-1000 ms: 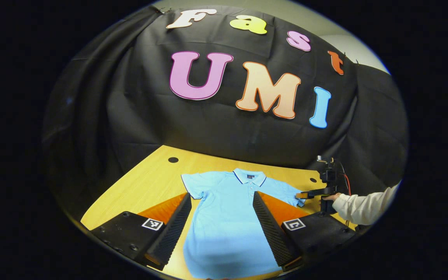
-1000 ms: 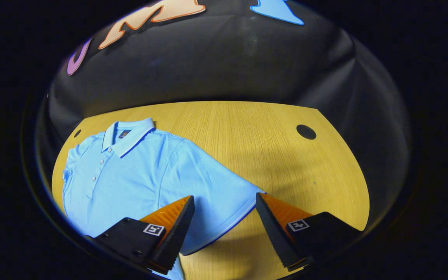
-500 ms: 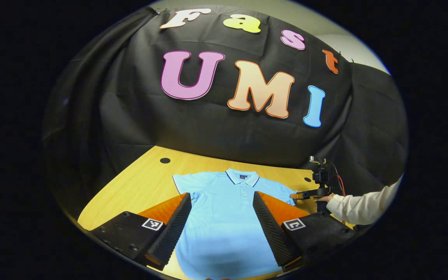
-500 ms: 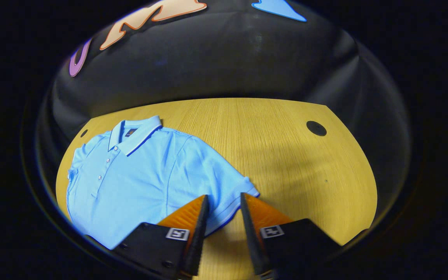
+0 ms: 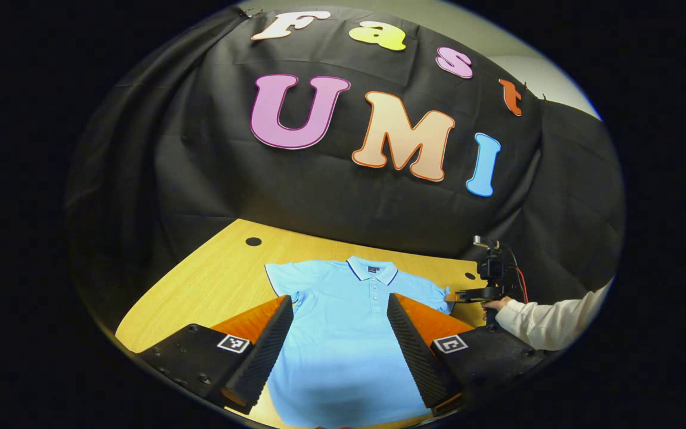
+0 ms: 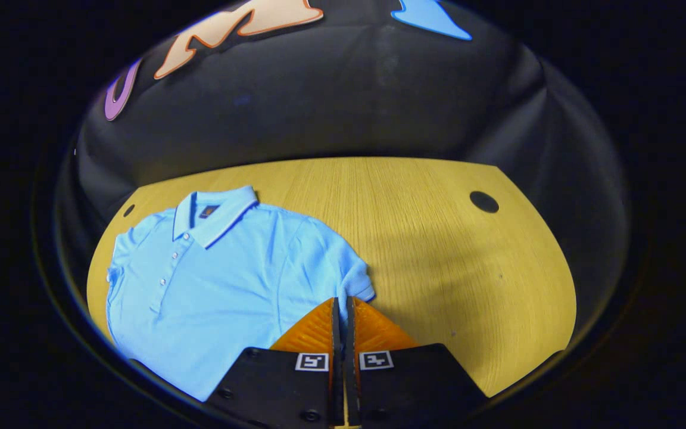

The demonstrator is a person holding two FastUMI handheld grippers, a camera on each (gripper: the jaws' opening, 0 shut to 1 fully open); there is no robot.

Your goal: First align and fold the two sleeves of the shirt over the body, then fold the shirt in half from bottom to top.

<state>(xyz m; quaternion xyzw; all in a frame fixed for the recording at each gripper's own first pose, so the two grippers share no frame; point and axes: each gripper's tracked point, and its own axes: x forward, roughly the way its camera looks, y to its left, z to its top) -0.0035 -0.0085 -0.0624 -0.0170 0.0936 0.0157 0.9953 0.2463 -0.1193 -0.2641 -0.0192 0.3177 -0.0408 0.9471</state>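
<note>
A light blue polo shirt lies flat, face up, on the wooden table, collar toward the far wall. My left gripper hangs open above the shirt's body, touching nothing. In the right gripper view the shirt spreads to the left, and my right gripper is shut on the hem of the near sleeve, which is bunched up slightly. In the left gripper view the right gripper sits at that sleeve's end. The other sleeve lies spread out.
A person's hand and pale sleeve hold the right gripper at the table's right side. Round cable holes mark the table's far corners. Bare wood stretches right of the shirt. The black cloth wall rises just behind the table.
My right gripper went from wide open to shut on the sleeve's hem, and the sleeve drew in a little toward the body. My left gripper stayed open, shifting only slightly.
</note>
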